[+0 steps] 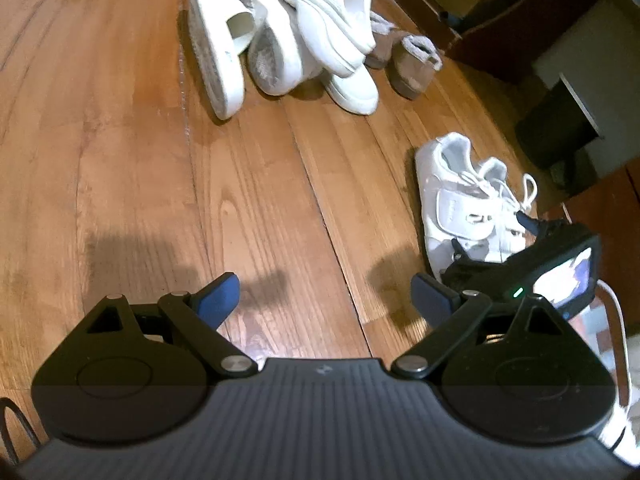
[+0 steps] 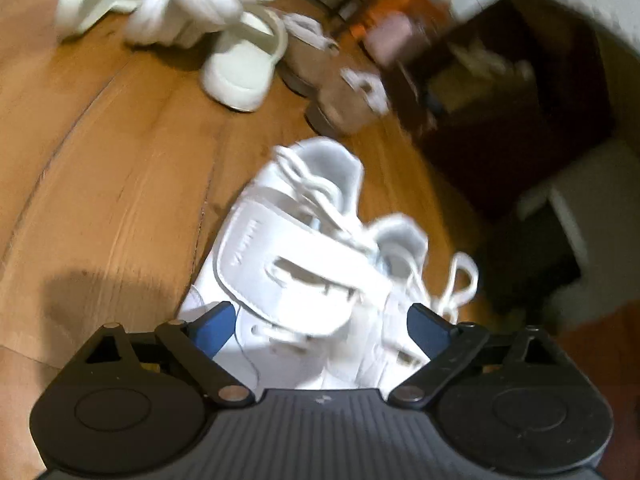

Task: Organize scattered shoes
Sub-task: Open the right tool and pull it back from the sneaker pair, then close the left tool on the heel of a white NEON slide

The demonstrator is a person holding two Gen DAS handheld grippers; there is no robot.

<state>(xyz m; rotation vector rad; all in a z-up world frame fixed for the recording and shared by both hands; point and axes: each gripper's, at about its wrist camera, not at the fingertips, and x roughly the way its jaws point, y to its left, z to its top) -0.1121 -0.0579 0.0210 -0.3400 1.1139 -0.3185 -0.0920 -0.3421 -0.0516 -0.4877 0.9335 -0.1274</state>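
White sneakers (image 2: 312,264) side by side below right gripper (image 2: 326,322), jaws spread, not touching

My left-wrist camera sits just behind my left claw (image 1: 324,296) and looks steeply down and forward over the warm brown plank floor (image 1: 132,152), from fairly high. My right-wrist camera looks down along my right claw (image 2: 322,326) from much nearer, blurred. Both views share the pair of white lace-up sneakers (image 1: 460,204) (image 2: 304,248) and the far heap of white slip-on shoes (image 1: 280,40) (image 2: 192,4).
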